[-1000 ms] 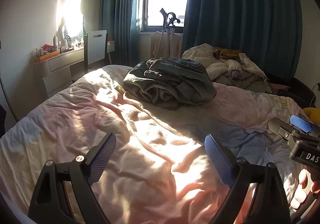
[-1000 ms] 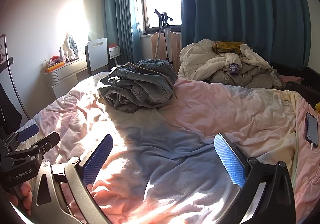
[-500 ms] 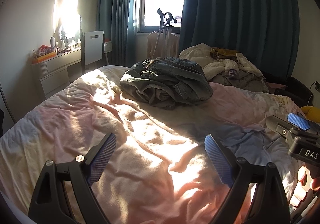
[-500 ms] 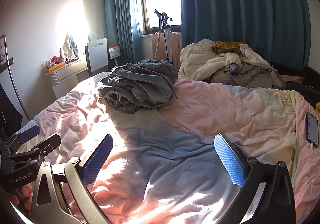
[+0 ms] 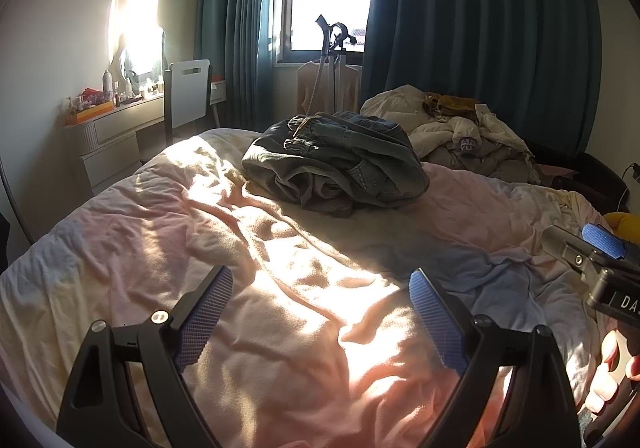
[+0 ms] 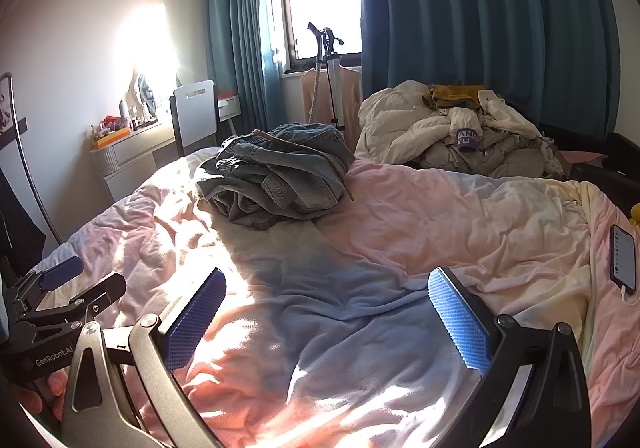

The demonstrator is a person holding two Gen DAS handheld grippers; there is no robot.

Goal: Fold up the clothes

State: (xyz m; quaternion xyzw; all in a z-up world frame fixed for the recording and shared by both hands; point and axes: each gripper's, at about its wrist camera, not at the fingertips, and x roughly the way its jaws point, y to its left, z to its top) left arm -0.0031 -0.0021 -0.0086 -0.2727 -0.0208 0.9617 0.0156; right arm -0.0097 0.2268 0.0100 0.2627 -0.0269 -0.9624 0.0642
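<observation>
Bed (image 6: 440, 208); phone (image 6: 623, 260) only in right view

Two claws, the left claw (image 5: 320, 312) and the right claw (image 6: 326, 318). Two heaps of clothes: one denim pile (image 5: 336, 164) mid-frame, one pale pile (image 5: 460, 136) toward the upper right. One phone (image 6: 623, 259) at the right edge. One chair (image 5: 190, 92) upper left.

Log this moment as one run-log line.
phase: pre-grasp | left gripper: open, empty | right gripper: open, empty | denim pile: crumpled on bed, untouched | phone: right bed edge
</observation>
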